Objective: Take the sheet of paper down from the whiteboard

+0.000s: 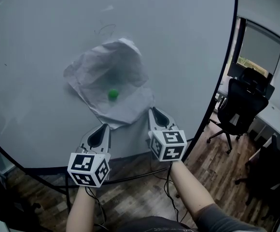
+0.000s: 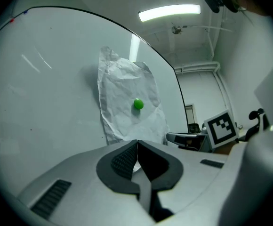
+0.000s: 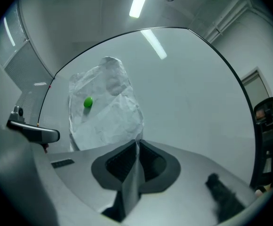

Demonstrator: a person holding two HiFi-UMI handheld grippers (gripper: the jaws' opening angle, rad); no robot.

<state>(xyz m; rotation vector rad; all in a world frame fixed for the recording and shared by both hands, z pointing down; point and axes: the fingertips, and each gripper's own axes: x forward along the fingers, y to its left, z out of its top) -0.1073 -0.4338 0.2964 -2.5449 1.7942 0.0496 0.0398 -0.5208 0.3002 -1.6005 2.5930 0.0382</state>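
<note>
Both reach out level; the left gripper [image 1: 104,127] and right gripper [image 1: 152,110] have their jaws clenched on the bottom edge of the sheet of paper [image 1: 112,76].

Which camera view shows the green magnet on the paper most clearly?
The left gripper view: the green magnet is sharp, bright and near the middle, on the sheet of paper. The head view shows it slightly blurred; the right gripper view shows it smaller, toward the left side.
</note>
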